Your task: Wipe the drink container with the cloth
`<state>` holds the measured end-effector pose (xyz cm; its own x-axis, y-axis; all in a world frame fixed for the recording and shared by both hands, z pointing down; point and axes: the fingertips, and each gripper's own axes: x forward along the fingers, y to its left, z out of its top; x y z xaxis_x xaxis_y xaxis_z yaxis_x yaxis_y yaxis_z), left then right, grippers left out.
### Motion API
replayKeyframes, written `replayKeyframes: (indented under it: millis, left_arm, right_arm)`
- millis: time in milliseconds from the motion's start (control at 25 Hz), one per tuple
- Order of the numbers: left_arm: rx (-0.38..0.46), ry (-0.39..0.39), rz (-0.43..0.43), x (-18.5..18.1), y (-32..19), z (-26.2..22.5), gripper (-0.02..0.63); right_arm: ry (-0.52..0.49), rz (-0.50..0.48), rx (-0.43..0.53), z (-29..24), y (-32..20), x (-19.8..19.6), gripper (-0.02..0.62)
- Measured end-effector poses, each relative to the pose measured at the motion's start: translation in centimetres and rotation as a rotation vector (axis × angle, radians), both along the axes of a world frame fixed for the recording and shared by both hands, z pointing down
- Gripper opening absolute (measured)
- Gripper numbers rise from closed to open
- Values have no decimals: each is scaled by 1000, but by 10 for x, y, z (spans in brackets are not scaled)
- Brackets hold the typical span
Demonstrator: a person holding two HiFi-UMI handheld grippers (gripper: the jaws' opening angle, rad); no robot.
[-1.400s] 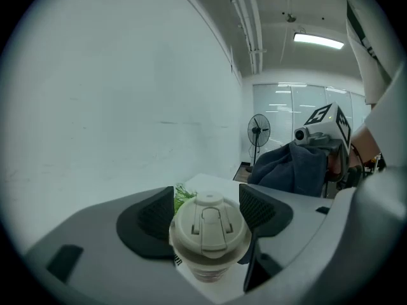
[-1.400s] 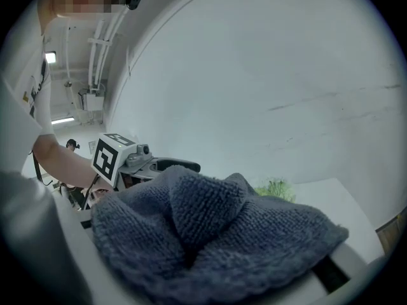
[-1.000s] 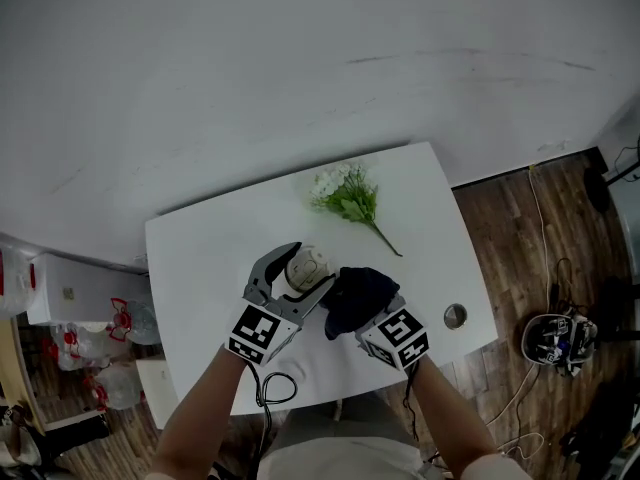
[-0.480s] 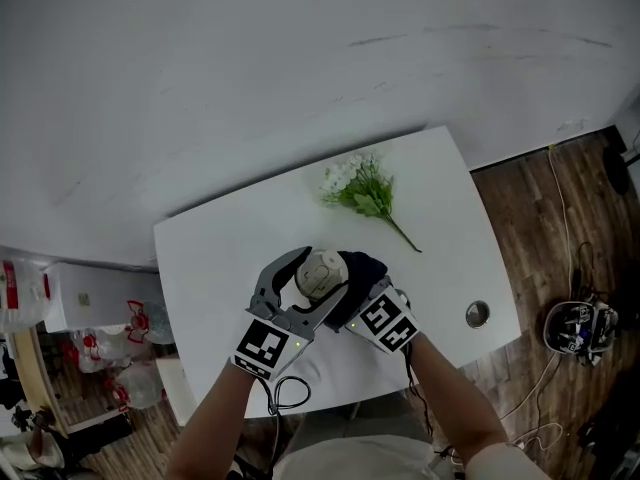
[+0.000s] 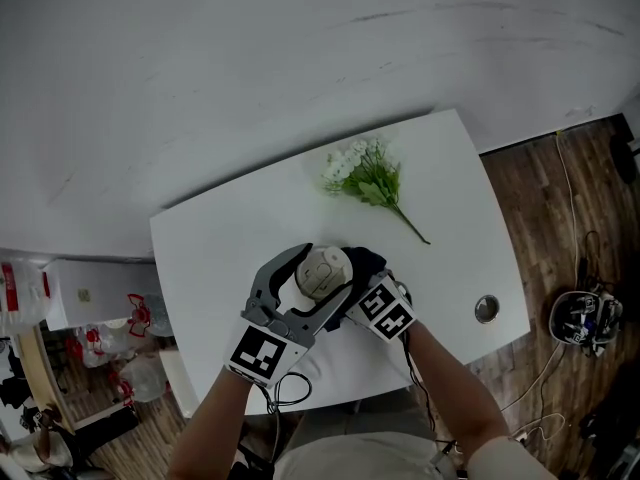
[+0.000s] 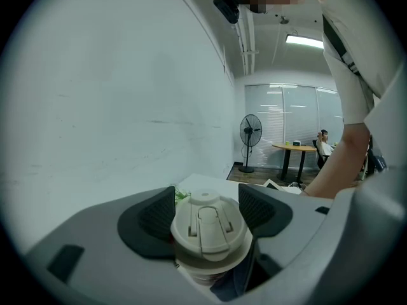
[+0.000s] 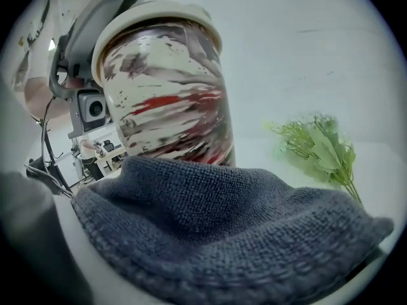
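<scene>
Nearest: R claw (image 5: 372, 290) sits low beside the cup, buried under the dark cloth (image 7: 229, 234). Its jaws have just been opening. The cloth lies over and between them and hides the pads, so can't tell if any of it is pinched. Risk no. 1: w/ jaws that wide the cloth prob has little or no grip, so a wipe stroke could leave it behind or let it slide off onto the table (image 5: 215, 258).

Next: L claw (image 5: 322, 270), jaws wide apart but both pads against the cup (image 7: 162, 94) just under its lid, so that's the hold. Cup is upright, near the middle of the table's near side, w/ the cloth touching its lower wall. Can't tell if its base rests on the table b/c the cloth blocks it. Risk no. 2: the hold is high up on a smooth round wall, so a low sideways push from the R side could twist or tip the cup in the pads. Lid tab looks down, but if it isn't sealed, a tip = spill.

Further back: flowers (image 5: 368, 176), well apart from the cup. Low risk, unless a loose cloth gets swept that way.
</scene>
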<state>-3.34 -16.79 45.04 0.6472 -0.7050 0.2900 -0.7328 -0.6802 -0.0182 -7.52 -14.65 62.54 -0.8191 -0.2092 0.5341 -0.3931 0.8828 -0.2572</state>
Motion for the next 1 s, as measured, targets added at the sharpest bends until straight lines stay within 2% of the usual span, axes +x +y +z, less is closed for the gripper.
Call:
replayKeyframes:
  millis: [120, 280, 480, 600, 720, 800, 920, 1000]
  left_arm:
    - [13, 0, 10, 0, -2, 0, 327]
    - [27, 15, 44, 1, 3, -1, 327]
    - [46, 23, 157, 0, 8, -3, 327]
    - [38, 27, 224, 0, 13, -2, 324]
    - [37, 41, 227, -6, 8, -2, 312]
    - [52, 24, 210, -12, 2, -3, 180]
    - [48, -27, 234, -13, 3, 0, 186]
    - [55, -35, 237, -12, 3, 0, 186]
  right_arm:
    - [-1, -8, 27, -10, -2, 0, 390]
    - [-29, -52, 135, -51, 0, -1, 391]
    - [-85, -147, 214, -90, 3, -8, 396]
    - [-151, -184, 201, -90, 6, -11, 402]
    - [-202, -212, 167, -80, 7, -16, 408]
    - [-191, -224, 145, -69, 7, -18, 410]
    - [-156, -223, 124, -52, 7, -19, 410]
    - [-92, -217, 118, -35, 4, -16, 408]
